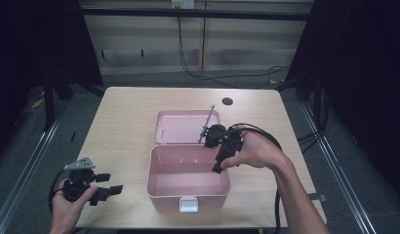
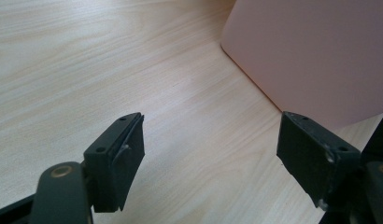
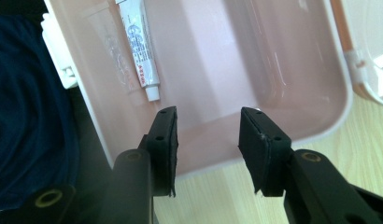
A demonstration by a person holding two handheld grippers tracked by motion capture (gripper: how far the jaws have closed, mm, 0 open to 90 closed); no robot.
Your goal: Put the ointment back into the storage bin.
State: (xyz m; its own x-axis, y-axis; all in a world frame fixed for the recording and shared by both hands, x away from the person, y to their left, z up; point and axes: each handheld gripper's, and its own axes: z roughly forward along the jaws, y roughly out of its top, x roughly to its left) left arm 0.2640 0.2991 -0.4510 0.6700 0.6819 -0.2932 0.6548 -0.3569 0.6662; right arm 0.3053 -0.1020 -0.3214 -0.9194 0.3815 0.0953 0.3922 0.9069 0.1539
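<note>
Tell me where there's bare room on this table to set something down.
Bare wood runs left of the pink box and its open lid, up to the left gripper. The table's far strip is bare too. It is crowded around the right gripper.

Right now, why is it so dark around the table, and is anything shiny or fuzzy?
High view: light falls on the table alone, the surroundings stay black. Right gripper view: soft glare streaks the pink box wall; the tube reads sharp. Left gripper view: the near jaws look slightly soft.
</note>
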